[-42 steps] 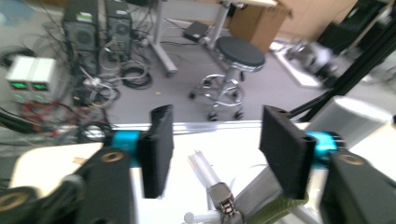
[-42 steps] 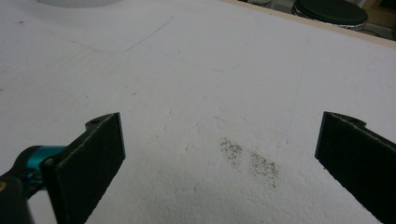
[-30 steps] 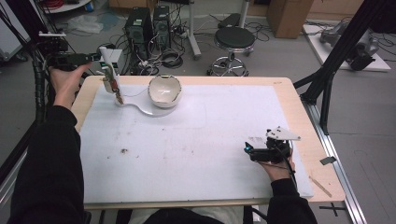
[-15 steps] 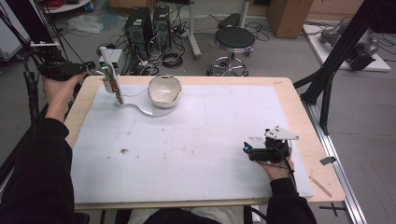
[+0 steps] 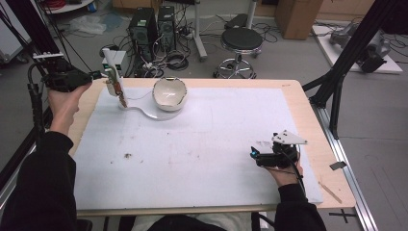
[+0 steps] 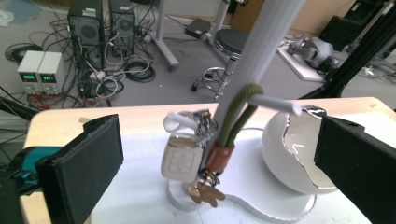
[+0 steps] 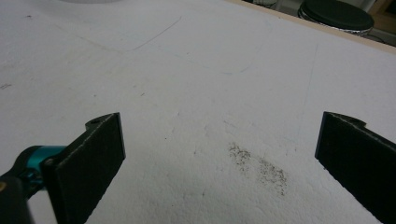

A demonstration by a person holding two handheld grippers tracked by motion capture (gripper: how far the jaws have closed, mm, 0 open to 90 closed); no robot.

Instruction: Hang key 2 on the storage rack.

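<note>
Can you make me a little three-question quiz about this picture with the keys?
1. True or false: the left gripper stands open, facing the bunch of keys.
2. What do the keys hang from? A) the white stand B) a drawer C) a hand
3. What sits beside the keys on the stand's base?

Key: 1 true. 2 A. 3 the white bowl.
</note>
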